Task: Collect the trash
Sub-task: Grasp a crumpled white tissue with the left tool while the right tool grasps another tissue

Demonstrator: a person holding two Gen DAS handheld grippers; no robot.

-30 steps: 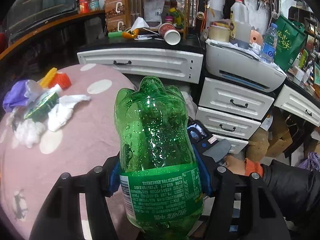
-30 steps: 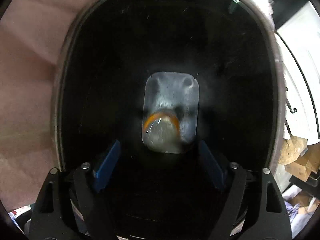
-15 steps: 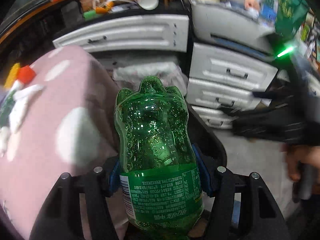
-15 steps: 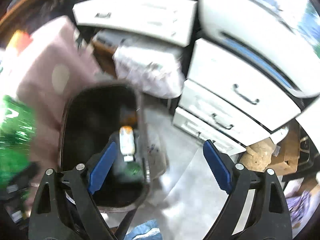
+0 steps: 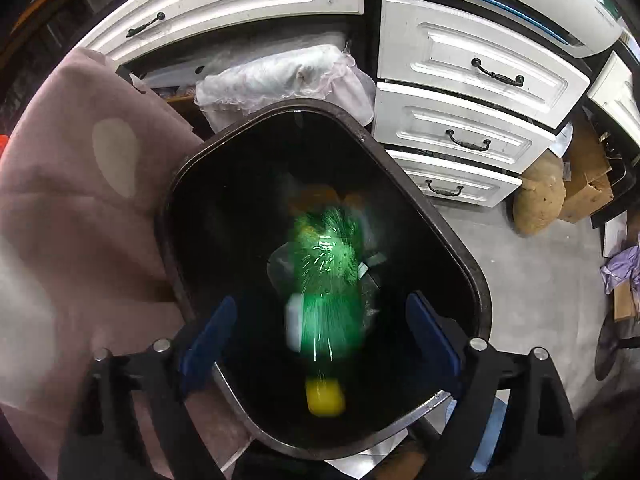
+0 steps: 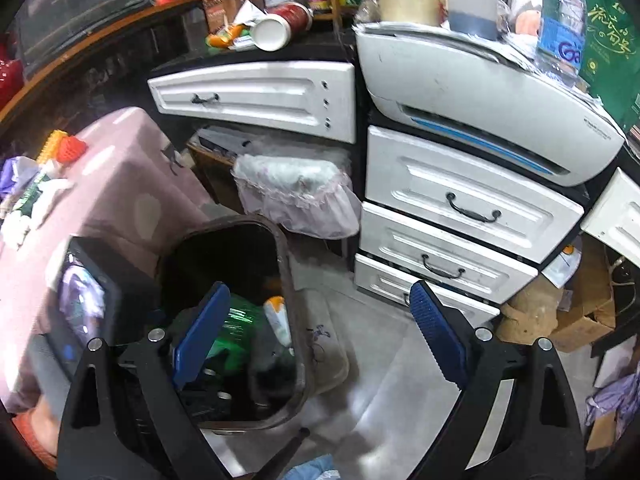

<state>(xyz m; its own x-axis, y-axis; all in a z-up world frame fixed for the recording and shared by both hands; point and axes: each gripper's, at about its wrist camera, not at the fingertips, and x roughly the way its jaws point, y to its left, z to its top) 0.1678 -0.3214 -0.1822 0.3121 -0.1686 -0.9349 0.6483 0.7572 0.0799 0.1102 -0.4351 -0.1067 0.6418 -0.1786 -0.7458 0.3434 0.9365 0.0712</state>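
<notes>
Trash still to collect lies on the pink table (image 6: 120,184), far to the left in the right wrist view: a heap of tissues and wrappers (image 6: 28,200) with a red and yellow piece (image 6: 66,148) beyond it. That heap is the relation the coming move turns on, in my judgement, since it sits up and to the left of both claws, well apart from the black bin (image 5: 460,248) that stands on the floor just beside the table's edge.

The left claw (image 5: 320,332) points steeply down into the bin mouth. Its jaws are opening, and the green bottle (image 5: 326,292) is between them but free of the blue pads, blurred as it drops, yellow cap nearest the camera and long axis running away from it into the bin. In the right wrist view the same bottle shows green inside the bin beside a small white bottle (image 6: 278,318).

The right claw (image 6: 320,332) hangs above the floor on the bin's right side, angled down towards the white drawers (image 6: 460,200), jaws opening and nothing between them. The left claw looks nearer the heap, being on the table side.
</notes>
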